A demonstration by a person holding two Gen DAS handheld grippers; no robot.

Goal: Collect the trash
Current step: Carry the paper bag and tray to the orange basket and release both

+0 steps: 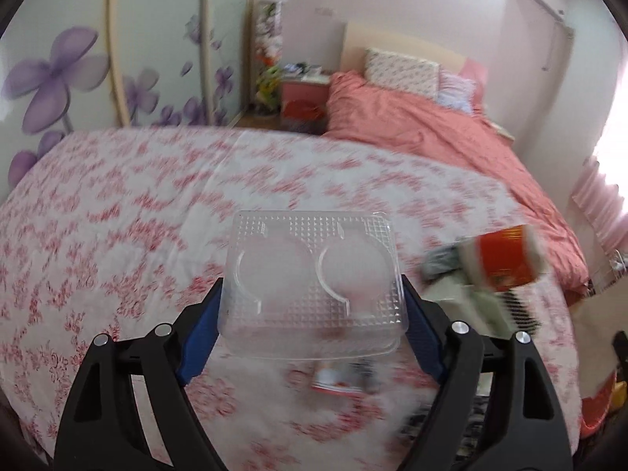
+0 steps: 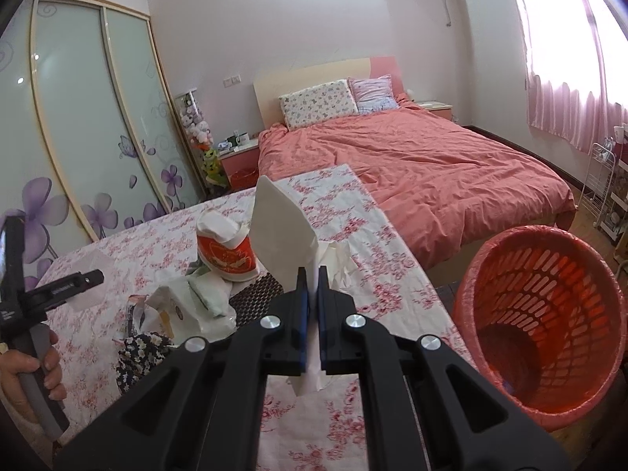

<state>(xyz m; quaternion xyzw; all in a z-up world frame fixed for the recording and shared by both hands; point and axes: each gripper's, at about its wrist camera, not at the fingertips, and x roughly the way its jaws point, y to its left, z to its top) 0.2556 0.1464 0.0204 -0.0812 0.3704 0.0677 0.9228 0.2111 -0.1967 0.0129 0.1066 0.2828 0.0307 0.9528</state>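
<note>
My left gripper (image 1: 313, 294) is shut on a clear plastic tray (image 1: 312, 274) with two round hollows, held above the floral-clothed table (image 1: 117, 216). My right gripper (image 2: 313, 274) is shut on a white tissue (image 2: 280, 227) that stands up between the fingers, above the table's right part. A red basket lined with a red bag (image 2: 543, 325) stands on the floor to the right of the table, apart from the tissue. An orange and white paper cup (image 2: 225, 249) and crumpled wrappers (image 2: 192, 302) lie on the table; the cup shows blurred in the left view (image 1: 506, 261).
A bed with a pink cover (image 2: 412, 172) stands behind the table. A wardrobe with purple flowers (image 2: 78, 137) fills the left. A small red and white packet (image 1: 337, 382) lies under the tray. A white rack (image 2: 600, 188) stands at the far right.
</note>
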